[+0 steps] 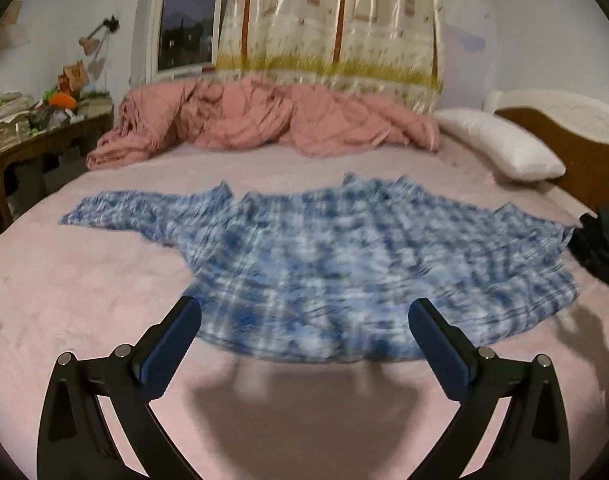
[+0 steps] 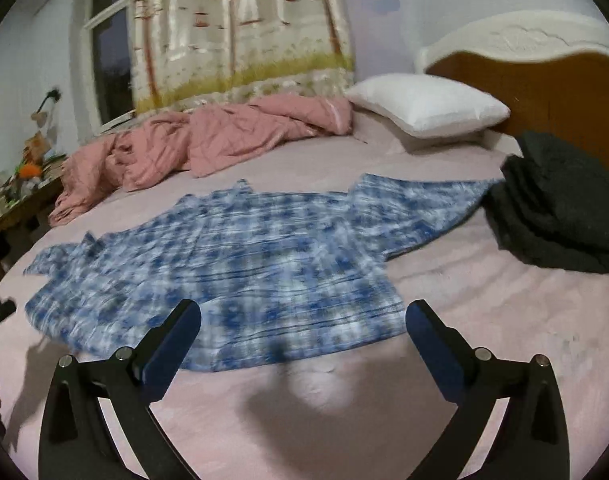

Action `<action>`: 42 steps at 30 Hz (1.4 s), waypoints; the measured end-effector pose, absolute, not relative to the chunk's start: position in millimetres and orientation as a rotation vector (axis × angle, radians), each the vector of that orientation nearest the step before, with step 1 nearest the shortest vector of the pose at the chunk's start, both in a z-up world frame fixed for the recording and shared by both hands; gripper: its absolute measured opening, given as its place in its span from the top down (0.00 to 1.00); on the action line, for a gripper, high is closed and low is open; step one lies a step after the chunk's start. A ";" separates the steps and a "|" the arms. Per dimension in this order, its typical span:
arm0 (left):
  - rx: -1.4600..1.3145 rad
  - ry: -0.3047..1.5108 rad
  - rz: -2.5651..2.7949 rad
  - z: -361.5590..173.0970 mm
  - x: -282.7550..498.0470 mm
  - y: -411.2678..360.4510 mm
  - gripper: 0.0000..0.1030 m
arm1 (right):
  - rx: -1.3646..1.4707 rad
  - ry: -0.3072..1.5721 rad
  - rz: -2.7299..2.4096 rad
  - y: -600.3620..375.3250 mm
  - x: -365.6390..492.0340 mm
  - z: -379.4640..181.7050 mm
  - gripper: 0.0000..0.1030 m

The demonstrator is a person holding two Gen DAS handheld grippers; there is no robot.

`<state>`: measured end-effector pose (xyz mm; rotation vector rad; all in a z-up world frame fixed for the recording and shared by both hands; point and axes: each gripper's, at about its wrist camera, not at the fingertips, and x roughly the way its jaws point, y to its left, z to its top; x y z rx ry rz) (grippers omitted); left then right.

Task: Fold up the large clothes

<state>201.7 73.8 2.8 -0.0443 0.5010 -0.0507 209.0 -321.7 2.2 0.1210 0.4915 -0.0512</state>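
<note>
The blue-and-white plaid cloth shirt (image 1: pixel 324 264) lies spread flat across the middle of the pale pink bed sheet (image 1: pixel 84 300), its sleeves reaching out to either side and its hem nearest the cameras; motion blur hides the finer details, so whether it lies face up or face down cannot be told. The left gripper (image 1: pixel 304 316) hovers above the near hem with its two black, blue-padded fingers spread wide and nothing between them, and the right gripper (image 2: pixel 304 316) does the same, wide apart and empty, over the hem towards the shirt's other side. Judging from this layout, the garment has been laid out and smoothed, but no fold shows yet: the sleeves are not turned in, and the body has not been doubled over, so nearly all of the folding is left. Just beyond one sleeve end sits a dark charcoal folded fabric pile (image 2: pixel 564 216), close to or touching that sleeve. Farther back lie a rumpled dusty-pink quilt (image 1: pixel 264 120) and a white pillow (image 2: pixel 428 104) against the wooden headboard (image 2: pixel 544 80).
</note>
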 end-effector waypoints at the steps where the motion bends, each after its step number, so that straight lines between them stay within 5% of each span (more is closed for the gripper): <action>1: -0.038 0.493 -0.050 1.9 201.7 68.7 0.00 | 0.105 0.472 -0.029 -313.7 205.7 1.4 0.00; 9: -0.020 0.385 -0.060 -9.1 210.3 35.3 0.00 | -0.082 0.497 0.021 -257.8 218.3 -18.1 0.00; 20: -0.255 0.879 -0.205 -71.2 264.1 42.4 0.02 | 0.305 0.868 0.291 -281.4 263.3 -72.6 0.02; 29: -0.247 0.905 -0.168 -79.8 292.6 36.4 0.03 | 0.213 0.896 0.148 -264.9 297.1 -82.1 0.06; 33: -0.235 0.870 -0.107 -78.0 305.2 42.7 0.29 | 0.203 0.877 0.079 -268.2 312.0 -81.7 0.06; 36: -0.276 0.841 -0.067 -77.5 309.6 54.6 0.60 | 0.132 0.867 -0.009 -263.0 318.2 -79.6 0.26; 38: -0.287 0.834 -0.049 -78.2 308.5 58.1 0.73 | 0.117 0.843 -0.083 -266.3 319.2 -76.3 0.72; 39: -0.272 0.825 -0.040 -76.8 306.0 56.4 0.86 | 0.135 0.830 -0.102 -271.1 318.4 -74.8 0.80; 42: -0.257 0.780 -0.044 -68.1 298.3 55.6 0.91 | 0.226 0.771 -0.049 -284.6 309.7 -68.5 0.93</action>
